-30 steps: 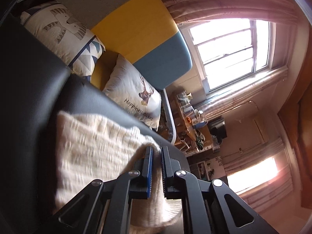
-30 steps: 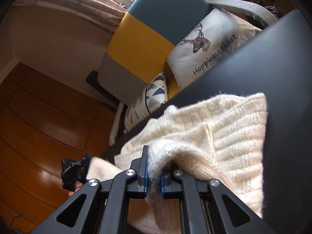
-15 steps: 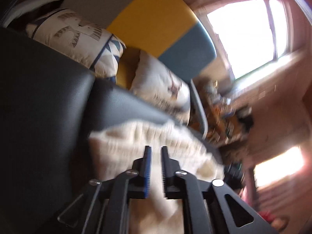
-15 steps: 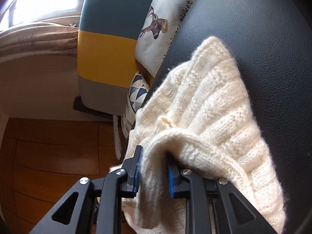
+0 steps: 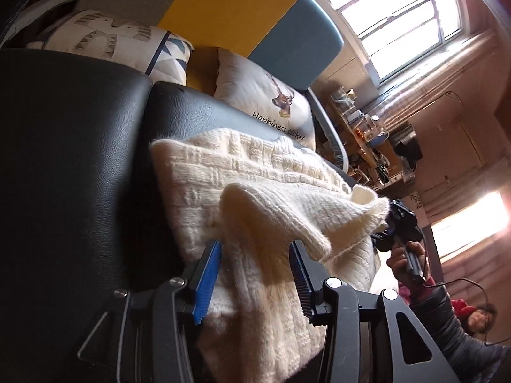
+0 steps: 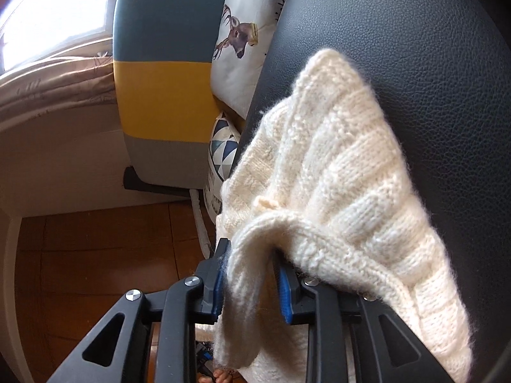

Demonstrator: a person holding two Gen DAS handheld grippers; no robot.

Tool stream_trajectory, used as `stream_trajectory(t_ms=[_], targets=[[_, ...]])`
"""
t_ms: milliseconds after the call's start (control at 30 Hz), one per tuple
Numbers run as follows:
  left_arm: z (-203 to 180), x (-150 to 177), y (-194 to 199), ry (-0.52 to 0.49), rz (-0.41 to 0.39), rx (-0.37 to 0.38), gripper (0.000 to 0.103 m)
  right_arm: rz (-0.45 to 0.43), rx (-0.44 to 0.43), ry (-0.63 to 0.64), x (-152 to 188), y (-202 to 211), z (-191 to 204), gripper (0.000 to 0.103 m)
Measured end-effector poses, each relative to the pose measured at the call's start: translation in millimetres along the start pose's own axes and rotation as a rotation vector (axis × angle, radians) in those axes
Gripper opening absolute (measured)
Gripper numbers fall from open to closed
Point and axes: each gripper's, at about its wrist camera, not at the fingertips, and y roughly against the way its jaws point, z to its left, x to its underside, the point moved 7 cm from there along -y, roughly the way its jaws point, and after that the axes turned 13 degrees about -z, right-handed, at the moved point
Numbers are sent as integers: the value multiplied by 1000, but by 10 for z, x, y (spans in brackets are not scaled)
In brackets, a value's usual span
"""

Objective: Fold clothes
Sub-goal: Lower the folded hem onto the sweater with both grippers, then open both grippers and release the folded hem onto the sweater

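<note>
- cream knit sweater [image 5: 255, 191], left wrist view: it lies in a thick folded stack on the black leather seat [image 5: 70, 159], one flap draped loosely forward over the left gripper [image 5: 255, 274].
- left gripper's jaws have just been opening and stand moderately wide; knit hangs between the blue pads [image 5: 207, 281], but neither pad appears to press it, so i judge it released.
- the right gripper [image 5: 399, 226] shows at the sweater's far corner, held by a hand [image 5: 405, 261]; its jaws can't be read from here.
- right wrist view: the sweater [image 6: 345, 172] rests on the seat [image 6: 415, 48] near its edge, above a wood floor [image 6: 95, 255].
- right gripper [image 6: 252, 281] has just been opening too; jaws narrow, a rolled hem loosely between them.
- risk: fuzzy yarn may snag on the ribbed pads during withdrawal, dragging the fold open.
- risk: the overhanging corner could slide off toward the floor.
</note>
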Motion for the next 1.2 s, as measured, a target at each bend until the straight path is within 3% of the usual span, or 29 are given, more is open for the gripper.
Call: stream_trajectory(t_ms=[67,167,433,533,567,633,733,800,867,967,1033,1133,1200], targets=[[-14,40,-53,25,19,15,44,15,8,61,71,13,-11,22],[-76,228,-130,-17,82,7,44,75,24,108,291,49,-66,17],[-110,705,248,-5,131,54,43,187,6,65,1196,642,-400,15],[-84,906,490,4,139,60,43,217,-9,18,1586,945,-494,20],[-61,975,581,17,144,66,43,228,-10,17,1691,1028,-492,28],[-40,1063,747,47,139,73,43,239,-50,40,1827,1169,-413,33],[-37,1148,928,66,123,83,44,175,-103,32,1800,1264,-338,47],[-29,1115,941,105,96,89,44,123,-103,36,1724,1265,-299,49],[-30,1051,950,156,58,100,44,96,-140,44,1660,1253,-178,49],[-89,870,973,223,-13,151,46,-15,-207,32,1440,1294,-22,50],[-109,720,980,246,-67,158,50,-75,-176,8,1260,1274,-52,53],[-24,597,992,287,-114,123,52,-91,-140,-1,1147,1295,-117,54],[41,535,1014,307,-137,98,54,-66,-150,59,1142,1362,-11,54]])
